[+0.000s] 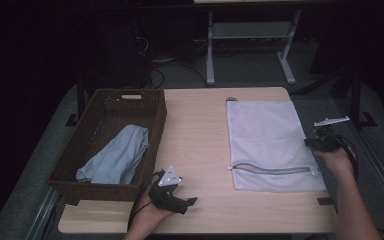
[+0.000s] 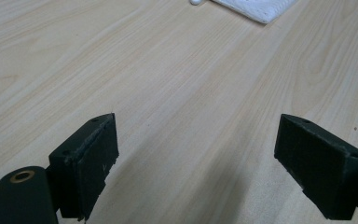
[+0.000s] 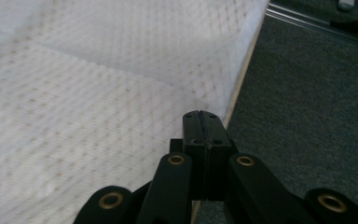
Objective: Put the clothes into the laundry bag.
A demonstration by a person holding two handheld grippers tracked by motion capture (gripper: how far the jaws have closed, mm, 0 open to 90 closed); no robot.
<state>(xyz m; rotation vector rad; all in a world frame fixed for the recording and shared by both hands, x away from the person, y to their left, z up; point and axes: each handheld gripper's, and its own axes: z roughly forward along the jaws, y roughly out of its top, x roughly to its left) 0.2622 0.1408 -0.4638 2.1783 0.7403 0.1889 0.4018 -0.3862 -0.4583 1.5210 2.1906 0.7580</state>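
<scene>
The right gripper [image 1: 316,141], fingers closed with nothing visibly between them, hovers at the right edge of the white mesh laundry bag [image 1: 267,142], which lies flat on the right of the surface [image 1: 195,130], long axis near to far, zipper [image 1: 272,169] crosswise at its near end. To grip well, open first and pinch one layer at the edge. The left gripper [image 1: 187,202], fingers open, waits near the basket [image 1: 105,107].

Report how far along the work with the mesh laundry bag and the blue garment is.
Done: little. The blue garment lies in the wicker basket; the white mesh bag lies flat on the table, zipper looking closed. In hand: the right gripper is shut at the bag's right edge; the left gripper rests open over bare wood. Left: seemingly opening the bag and loading the garment.
</scene>
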